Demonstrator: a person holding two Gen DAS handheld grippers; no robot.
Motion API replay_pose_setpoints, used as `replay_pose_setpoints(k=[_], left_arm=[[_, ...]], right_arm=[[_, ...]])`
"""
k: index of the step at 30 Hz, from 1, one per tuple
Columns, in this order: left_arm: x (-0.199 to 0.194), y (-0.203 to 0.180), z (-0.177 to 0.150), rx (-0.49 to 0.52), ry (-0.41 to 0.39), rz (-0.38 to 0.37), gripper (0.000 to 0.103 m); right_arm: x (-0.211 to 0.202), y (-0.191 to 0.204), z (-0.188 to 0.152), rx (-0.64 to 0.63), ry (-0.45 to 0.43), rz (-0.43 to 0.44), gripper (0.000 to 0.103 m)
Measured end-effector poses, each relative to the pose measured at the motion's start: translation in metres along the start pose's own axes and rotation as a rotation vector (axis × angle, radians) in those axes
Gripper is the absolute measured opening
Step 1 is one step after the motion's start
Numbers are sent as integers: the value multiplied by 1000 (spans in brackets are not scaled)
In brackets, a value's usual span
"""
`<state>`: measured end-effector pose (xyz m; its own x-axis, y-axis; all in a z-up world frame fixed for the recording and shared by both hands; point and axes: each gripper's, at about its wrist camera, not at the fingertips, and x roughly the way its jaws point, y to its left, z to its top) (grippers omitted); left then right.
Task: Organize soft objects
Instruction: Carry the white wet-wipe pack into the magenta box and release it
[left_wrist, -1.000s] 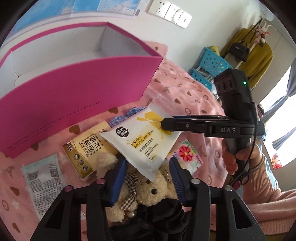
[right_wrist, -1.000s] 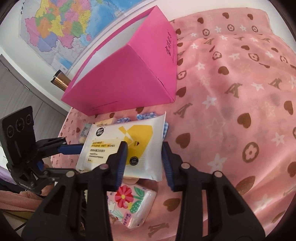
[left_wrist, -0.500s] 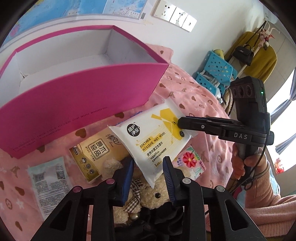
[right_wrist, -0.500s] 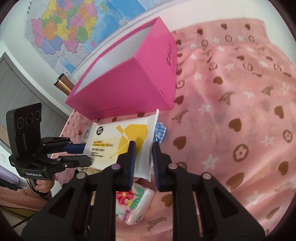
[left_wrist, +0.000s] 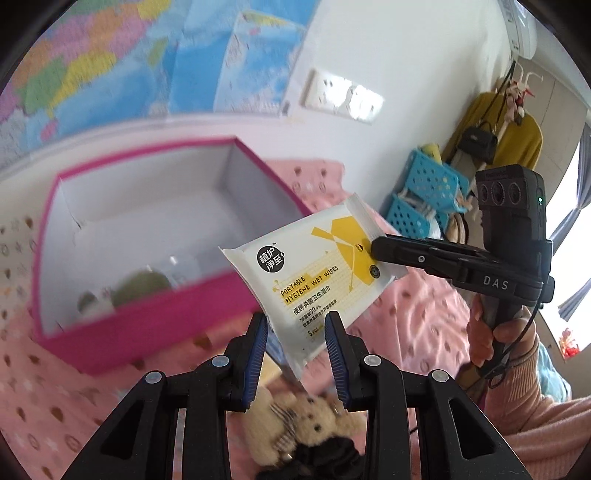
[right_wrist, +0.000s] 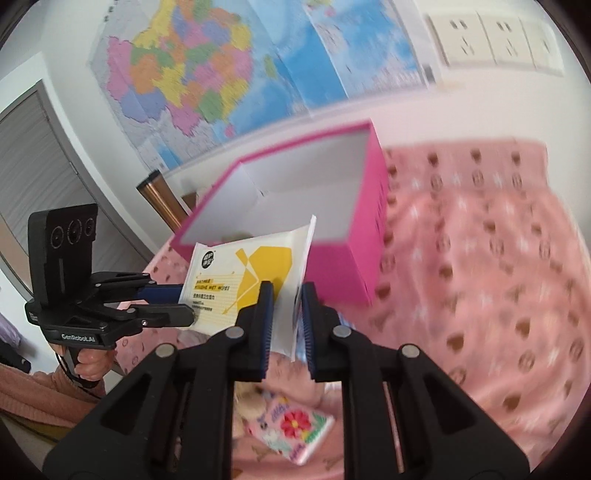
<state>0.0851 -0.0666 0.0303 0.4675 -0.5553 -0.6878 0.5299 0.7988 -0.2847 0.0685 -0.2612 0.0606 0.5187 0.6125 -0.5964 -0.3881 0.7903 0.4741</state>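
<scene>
A white and yellow wet wipes pack (left_wrist: 314, 273) hangs in the air in front of the open pink box (left_wrist: 155, 314). Both grippers hold it, one at each end. My left gripper (left_wrist: 295, 332) is shut on its lower end. My right gripper (right_wrist: 286, 310) is shut on its other end, seen from the side in the left wrist view (left_wrist: 384, 251). The pack (right_wrist: 251, 280) shows in the right wrist view with the left gripper (right_wrist: 184, 306) at its far end. The box (right_wrist: 347, 258) holds some blurred greenish things.
A small teddy bear (left_wrist: 306, 424) and a black scrunchie (left_wrist: 314, 461) lie on the pink bedspread (left_wrist: 424, 306) under the left gripper. A flowered tissue pack (right_wrist: 295, 432) lies below the right gripper. Blue baskets (left_wrist: 421, 195) stand by the wall.
Both grippers have closed on the wipes pack and lifted it off the bed towards the pink box. The views now look down into the box.
</scene>
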Motion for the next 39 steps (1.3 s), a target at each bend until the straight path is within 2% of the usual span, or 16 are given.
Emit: replay_pose_setpoints(k=[8,11,16,25,27,29,33,37,39], left_arm=[[14,26,36,-41,-10,55,32],[26,42,45,-78,7,29,32],[38,63,51,-123,24,25,32],[68,78,49,-159,107,59,32],[71,81,48,-164,113,69,32],[71,83,49,-176,108,70,32],[62,82,46,-167,84,100,32],[41,74,36,-121,32,112,36],[25,64,27,-85,-4,102,38]], right_arm=[[18,6,50,-38,-40,2,17],[31,1,62,-27,-33,-4,17],[53,-12,71,4,4,-14,17],[83,-22,69,18,89,-81,17],[85,-21,69,11,100,-105,20],[84,-21,70,12,101,-140,21],[75,-20,71,14,80,-155,22],[56,-11,63,-6,54,-116,23],[44,-5,58,-12,37,-74,28]])
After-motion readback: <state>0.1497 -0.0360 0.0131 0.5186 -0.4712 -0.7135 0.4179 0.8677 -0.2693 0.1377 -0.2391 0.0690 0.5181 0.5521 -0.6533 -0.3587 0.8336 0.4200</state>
